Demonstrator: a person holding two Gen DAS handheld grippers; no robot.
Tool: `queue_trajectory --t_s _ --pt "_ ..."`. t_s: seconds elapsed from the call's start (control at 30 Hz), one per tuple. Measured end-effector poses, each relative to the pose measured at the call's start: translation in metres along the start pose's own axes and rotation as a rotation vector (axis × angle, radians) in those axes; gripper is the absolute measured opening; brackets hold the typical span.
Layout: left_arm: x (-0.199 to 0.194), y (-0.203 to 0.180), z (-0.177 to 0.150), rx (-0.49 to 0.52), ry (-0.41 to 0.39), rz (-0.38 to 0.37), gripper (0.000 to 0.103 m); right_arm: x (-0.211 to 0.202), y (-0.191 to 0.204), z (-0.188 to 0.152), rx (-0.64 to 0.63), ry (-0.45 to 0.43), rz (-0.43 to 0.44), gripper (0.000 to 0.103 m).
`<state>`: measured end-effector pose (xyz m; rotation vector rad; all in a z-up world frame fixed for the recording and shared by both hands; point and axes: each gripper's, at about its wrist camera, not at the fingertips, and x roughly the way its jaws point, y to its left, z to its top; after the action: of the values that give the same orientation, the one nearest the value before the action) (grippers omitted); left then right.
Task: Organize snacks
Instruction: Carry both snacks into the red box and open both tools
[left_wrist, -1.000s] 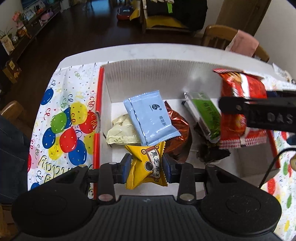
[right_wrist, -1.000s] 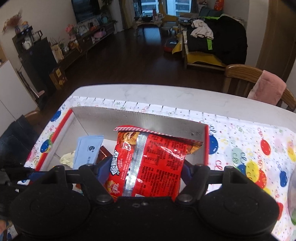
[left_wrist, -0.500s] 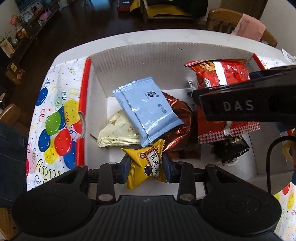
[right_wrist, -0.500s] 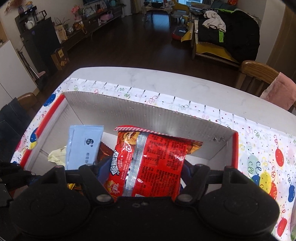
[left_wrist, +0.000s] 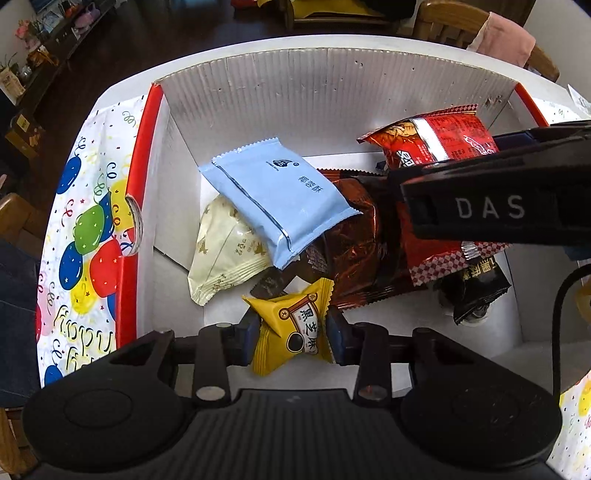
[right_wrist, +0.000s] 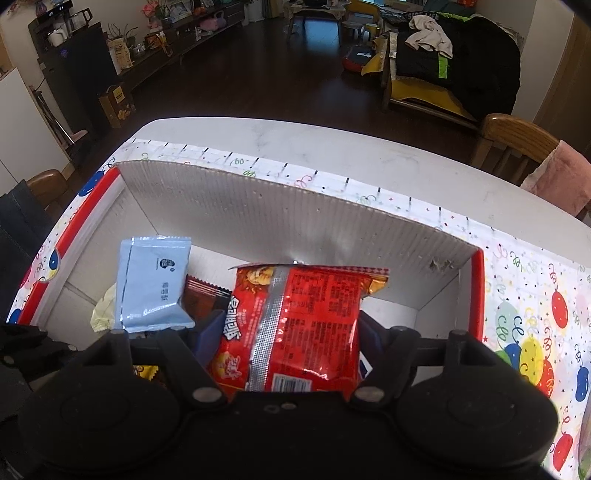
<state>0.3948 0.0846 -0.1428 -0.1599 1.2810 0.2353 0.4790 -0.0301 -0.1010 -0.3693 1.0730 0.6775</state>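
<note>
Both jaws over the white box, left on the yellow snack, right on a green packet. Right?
Not quite. The right gripper holds a red packet, not a green one, as the right wrist view shows. The rest stands: the left gripper holds the yellow snack over the white box.

Bare floor of box (left_wrist: 354, 122) along far wall and at near-right corner. Blocked mid-box by piled packets: blue packet (left_wrist: 279, 201), brown wrapper (left_wrist: 351, 254), cream pouch (left_wrist: 225, 251); possibly more beneath.
</note>
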Motion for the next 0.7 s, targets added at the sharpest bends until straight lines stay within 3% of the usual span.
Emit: queue_trajectory --t_s 0.47,0.7 --pt "-0.013 0.003 -0.009 -0.02 -0.029 -0.055 0.047 -0.037 -0.007 -0.015 0.055 -0.05 0.016 0.083" --pt "-0.035 0.007 -0.021 -0.041 -0.085 -0.097 0.051 -0.068 -0.008 -0.027 0.083 -0.095 0.038 0.087"
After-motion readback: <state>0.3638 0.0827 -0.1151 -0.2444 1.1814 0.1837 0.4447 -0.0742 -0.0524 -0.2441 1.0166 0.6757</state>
